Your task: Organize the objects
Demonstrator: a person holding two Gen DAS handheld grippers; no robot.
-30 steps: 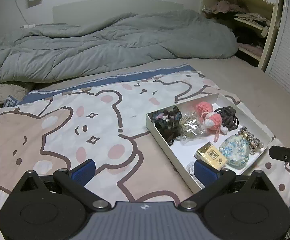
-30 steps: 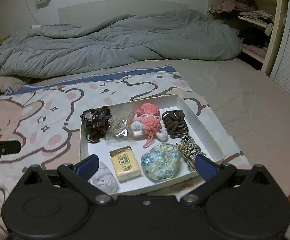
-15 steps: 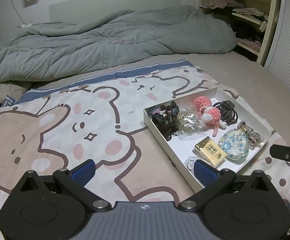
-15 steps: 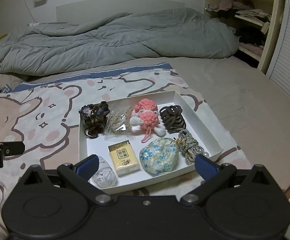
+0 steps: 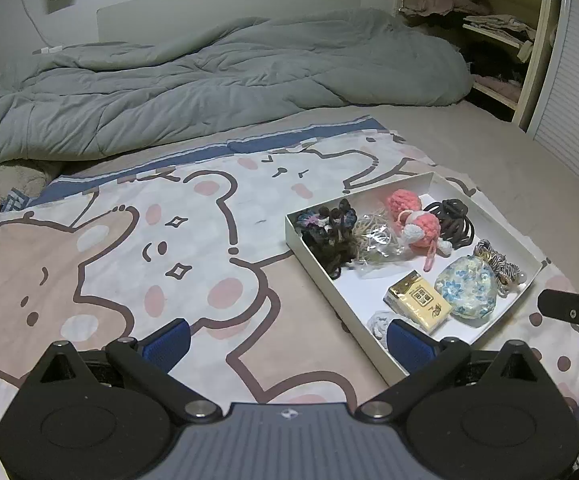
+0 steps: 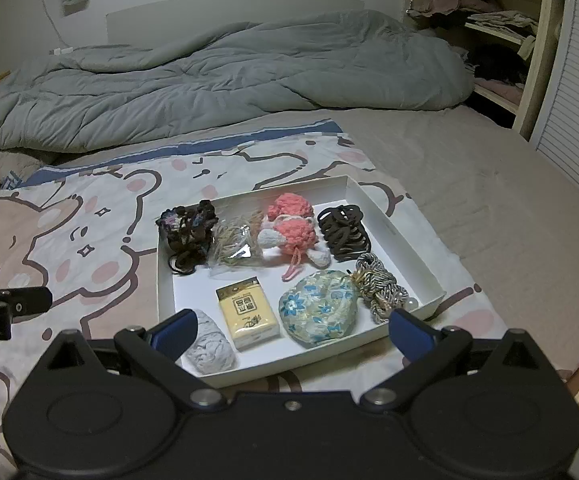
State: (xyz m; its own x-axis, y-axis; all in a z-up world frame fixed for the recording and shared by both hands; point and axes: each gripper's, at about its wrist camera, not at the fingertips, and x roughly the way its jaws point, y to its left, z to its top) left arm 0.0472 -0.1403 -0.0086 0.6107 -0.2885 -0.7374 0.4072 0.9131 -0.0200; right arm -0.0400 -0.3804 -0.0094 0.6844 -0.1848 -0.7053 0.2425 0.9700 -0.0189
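Observation:
A white shallow box (image 6: pixel 393 224) (image 5: pixel 301 240) lies on a cartoon-bear blanket (image 5: pixel 149 248). In it lie dark hair ties (image 6: pixel 187 234), a clear bag of elastics (image 6: pixel 233 242), a pink knitted toy (image 6: pixel 293 228), brown hair bands (image 6: pixel 343 232), a yellow packet (image 6: pixel 247 312), a blue floral pouch (image 6: pixel 319 308), a twisted cord (image 6: pixel 379 286) and a grey scrunchie (image 6: pixel 209 346). My right gripper (image 6: pixel 291 332) is open and empty over the box's near edge. My left gripper (image 5: pixel 287 344) is open and empty, left of the box.
A rumpled grey duvet (image 5: pixel 209 80) covers the far half of the bed. Open shelves with clothes (image 5: pixel 489 28) stand at the back right beside a slatted door (image 5: pixel 577 100). The bed's edge (image 6: pixel 561 364) runs close on the right.
Both grippers have drawn back and risen a little, so the box looks smaller and farther. Nothing in the box has moved. Both grippers stay open.

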